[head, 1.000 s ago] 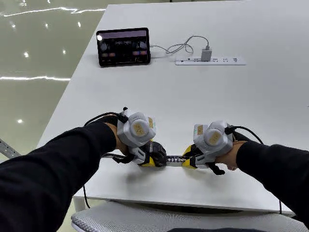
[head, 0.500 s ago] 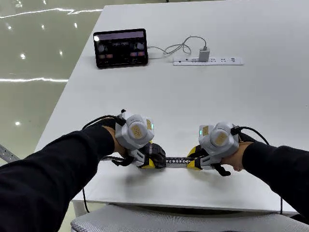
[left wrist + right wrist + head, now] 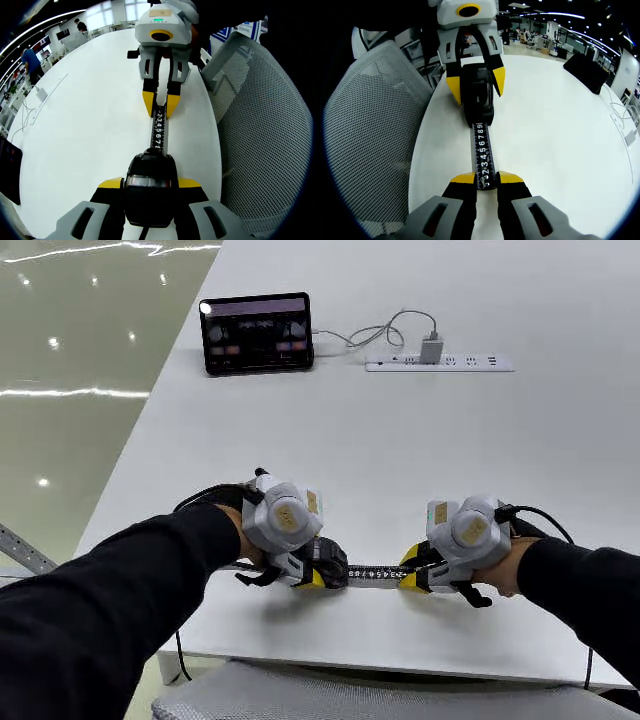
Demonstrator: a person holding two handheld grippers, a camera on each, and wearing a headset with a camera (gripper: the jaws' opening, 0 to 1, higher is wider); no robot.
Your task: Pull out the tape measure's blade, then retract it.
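Gripping the tape measure [image 3: 150, 187] by its black case with the left gripper [image 3: 318, 575], yellow-tipped jaws pressed against both sides of it, close to the near edge of the white bench [image 3: 400, 440]. Pinching the end of the blade [image 3: 482, 150] with the right gripper [image 3: 486, 179], jaws closed almost together on the tip. Pulled out a short way only, with the blade running straight from the case's mouth to the right gripper and printed numbers up to nine readable in the right gripper view. Lying low along the bench top; cannot tell whether touching it or just above. Facing each other along the bench edge, the case at one end and the blade tip at the other. Farther back on the bench, well apart from the grippers: a dark tablet [image 3: 257, 332] standing with its screen lit, and to its right a white power strip [image 3: 440, 363] with a charger [image 3: 431, 347] plugged in and a looped cable [image 3: 370, 337]. Just beside the near bench edge, a grey mesh chair [image 3: 375, 125].
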